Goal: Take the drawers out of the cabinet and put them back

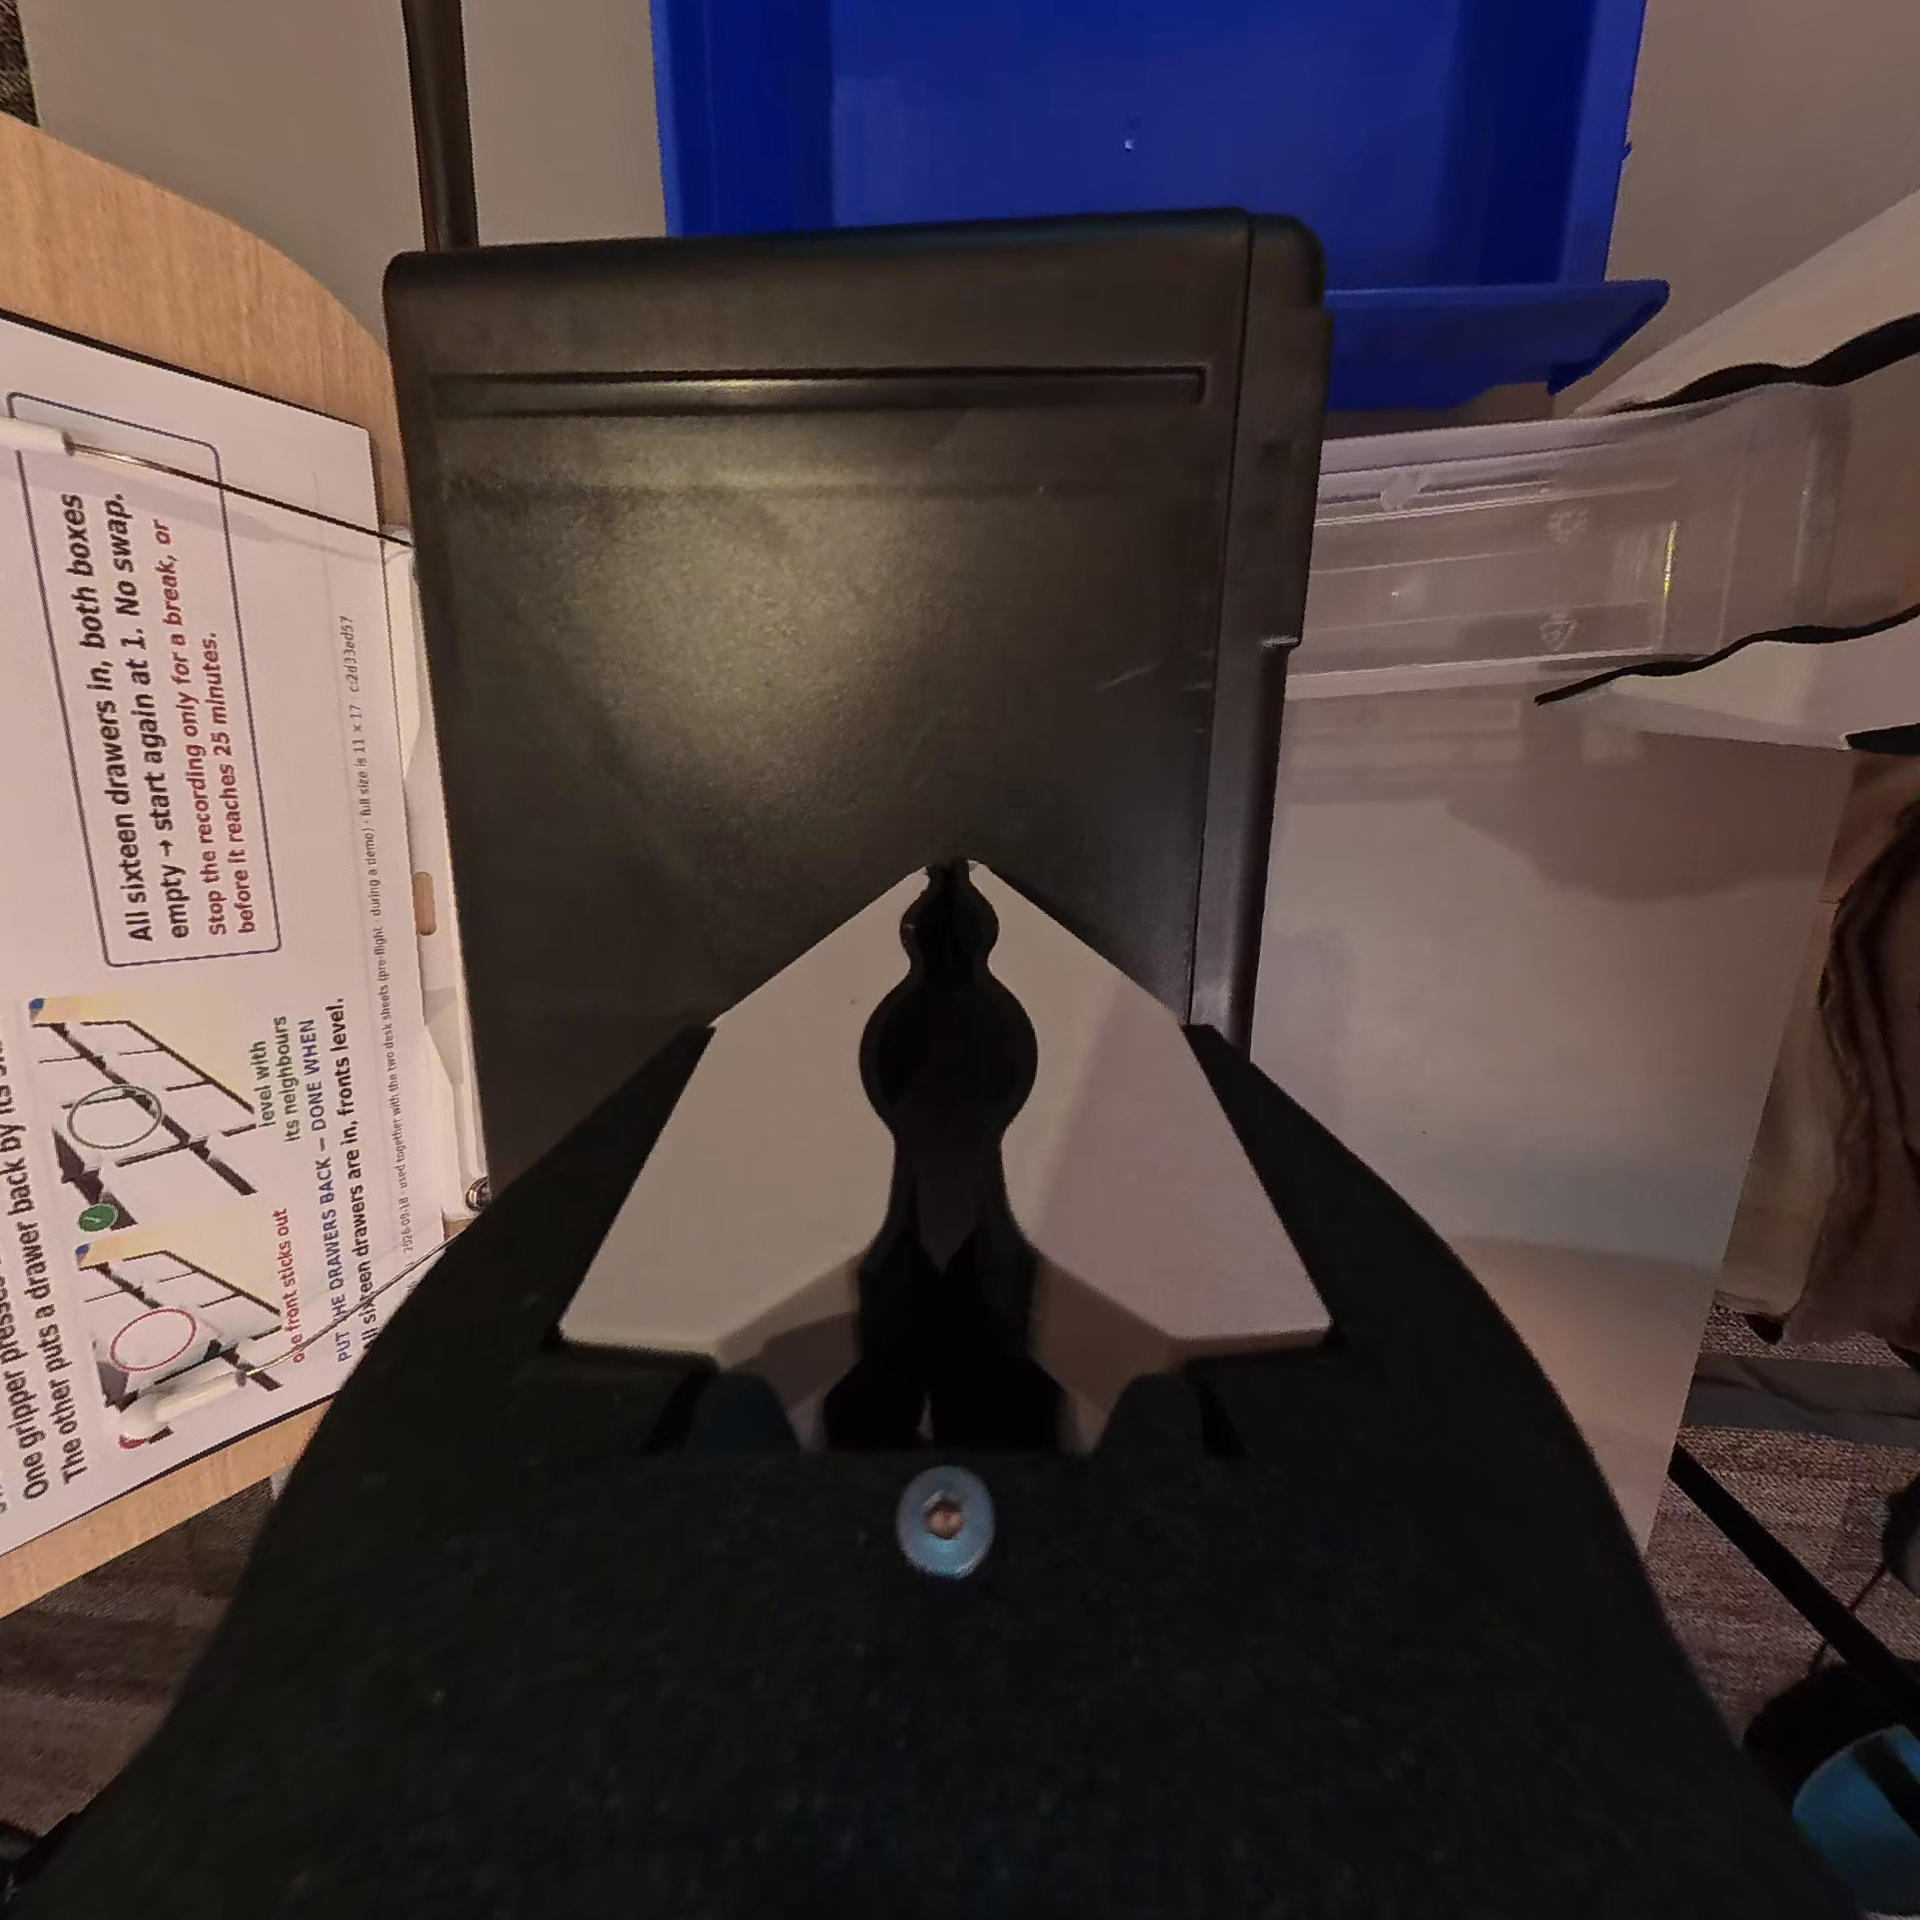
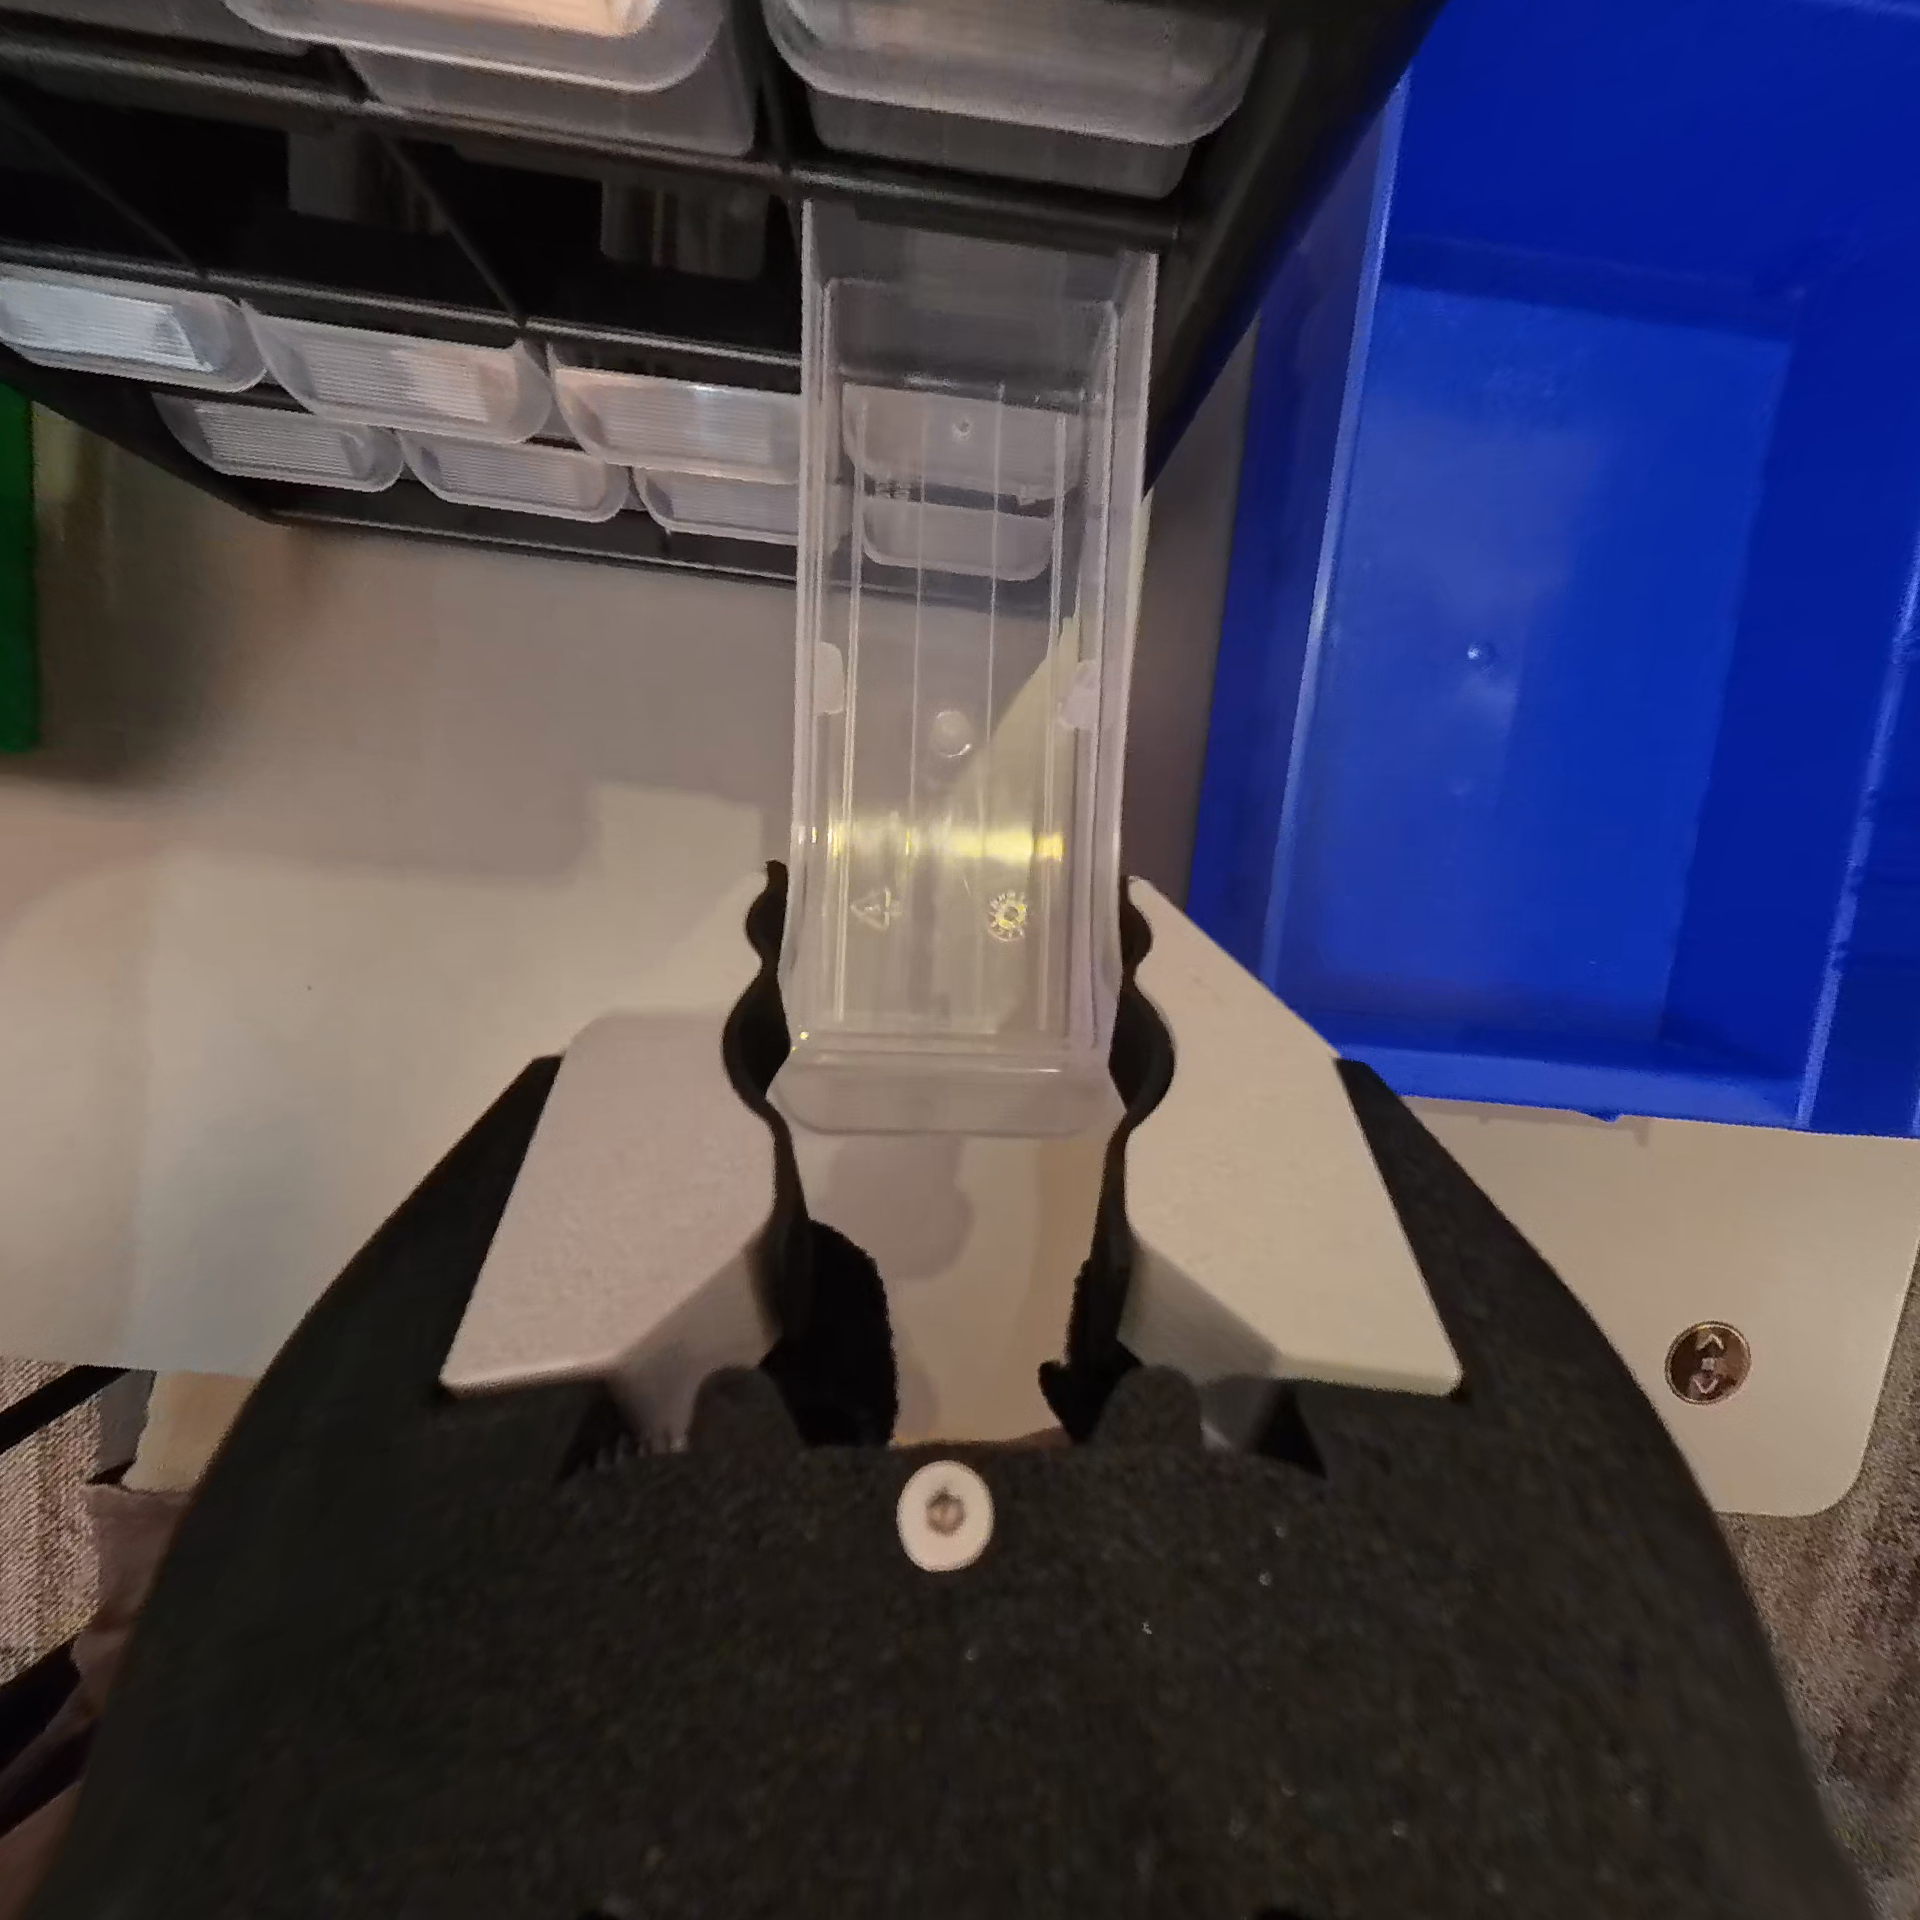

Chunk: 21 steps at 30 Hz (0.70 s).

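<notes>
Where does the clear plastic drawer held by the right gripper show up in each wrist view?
Left wrist view: the clear plastic drawer sticks out sideways at right, past the black plastic cabinet.
Right wrist view: the drawer runs down the centre from the cabinet's right column into the right gripper, which is shut on its front end.
Shared landmark: the blue plastic bin, top in the left view, right side in the right view.

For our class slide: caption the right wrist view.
Right gripper clamps a clear drawer partly out of the black cabinet, beside a blue bin.
</notes>
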Available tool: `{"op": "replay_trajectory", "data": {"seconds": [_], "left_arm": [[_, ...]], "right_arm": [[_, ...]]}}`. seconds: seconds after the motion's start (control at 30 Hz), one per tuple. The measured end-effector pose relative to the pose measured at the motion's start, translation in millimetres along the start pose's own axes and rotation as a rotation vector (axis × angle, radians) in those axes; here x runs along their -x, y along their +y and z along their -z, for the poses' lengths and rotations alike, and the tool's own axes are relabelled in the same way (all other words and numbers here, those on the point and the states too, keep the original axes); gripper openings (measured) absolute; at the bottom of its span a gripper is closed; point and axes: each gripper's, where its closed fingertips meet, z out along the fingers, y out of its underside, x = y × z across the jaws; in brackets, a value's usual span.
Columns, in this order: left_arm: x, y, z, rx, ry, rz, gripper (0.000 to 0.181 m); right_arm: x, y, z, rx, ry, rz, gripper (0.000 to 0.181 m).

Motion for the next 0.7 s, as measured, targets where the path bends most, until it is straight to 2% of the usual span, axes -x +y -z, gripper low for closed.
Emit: {"op": "replay_trajectory", "data": {"seconds": [0.3,0.7], "left_arm": [[0.0,-0.1,-0.1,-0.006,0.003,0.002,0.000],[-0.1,0.0,-0.1,-0.006,0.004,-0.006,0.000]], "right_arm": [[2.2,-8.9,-17.0,-0.067,0.016,-0.042,0.061],[-0.6,-45.7,-41.6,-0.099,0.040,-0.082,0.062]]}}
